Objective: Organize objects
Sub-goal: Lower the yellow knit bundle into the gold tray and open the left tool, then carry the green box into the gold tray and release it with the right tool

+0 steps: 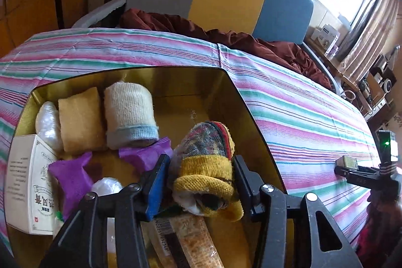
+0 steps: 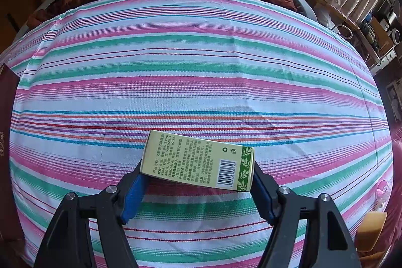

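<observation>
Most of the tidying looks done: the gold tin (image 1: pixel 176 82) on the striped bed (image 2: pixel 201 62) already holds a cream sock roll (image 1: pixel 129 114), a tan roll (image 1: pixel 81 119), purple wrappers (image 1: pixel 72 175) and a white carton (image 1: pixel 27 190). The left tongs (image 1: pixel 201 182) sit over the tin, closed around a yellow patterned sock bundle (image 1: pixel 208 167). Well apart, the right tongs (image 2: pixel 198 177) grip a green box (image 2: pixel 198 162) above the sheet. To my eye, those two remain to be placed.

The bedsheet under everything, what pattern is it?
The bedsheet has pink, green, white and blue stripes, clearest in the right wrist view.
</observation>
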`<act>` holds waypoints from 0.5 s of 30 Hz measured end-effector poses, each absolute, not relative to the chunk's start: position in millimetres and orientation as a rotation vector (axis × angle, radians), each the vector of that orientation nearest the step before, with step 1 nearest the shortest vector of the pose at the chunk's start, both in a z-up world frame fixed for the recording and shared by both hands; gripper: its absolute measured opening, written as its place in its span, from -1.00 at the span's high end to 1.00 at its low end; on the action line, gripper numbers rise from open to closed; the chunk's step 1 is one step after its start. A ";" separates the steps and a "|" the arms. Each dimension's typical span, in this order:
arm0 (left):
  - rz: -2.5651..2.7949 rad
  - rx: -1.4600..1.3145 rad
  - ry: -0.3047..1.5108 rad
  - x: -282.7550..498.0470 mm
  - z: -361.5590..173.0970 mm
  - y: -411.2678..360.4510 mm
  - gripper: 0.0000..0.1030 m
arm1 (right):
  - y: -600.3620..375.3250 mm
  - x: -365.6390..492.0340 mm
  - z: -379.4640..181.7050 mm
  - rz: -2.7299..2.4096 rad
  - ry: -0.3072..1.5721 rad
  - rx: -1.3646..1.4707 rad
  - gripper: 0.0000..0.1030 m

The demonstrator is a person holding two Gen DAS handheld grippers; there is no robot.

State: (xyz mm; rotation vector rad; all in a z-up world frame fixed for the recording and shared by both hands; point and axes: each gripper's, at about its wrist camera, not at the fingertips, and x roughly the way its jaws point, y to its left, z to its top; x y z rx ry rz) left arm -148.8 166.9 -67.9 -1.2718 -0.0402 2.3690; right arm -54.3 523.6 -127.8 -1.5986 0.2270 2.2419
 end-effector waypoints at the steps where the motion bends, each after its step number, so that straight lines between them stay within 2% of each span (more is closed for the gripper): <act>1: 2.375 -1.272 -0.030 -145.9 -68.0 165.2 -0.01 | 523.5 -54.3 -127.7 2.242 0.225 -1.599 -0.44; 15: 2.560 -1.073 0.059 -77.6 -29.2 115.9 -0.02 | 514.2 -54.0 -117.3 2.270 0.170 -1.583 -0.43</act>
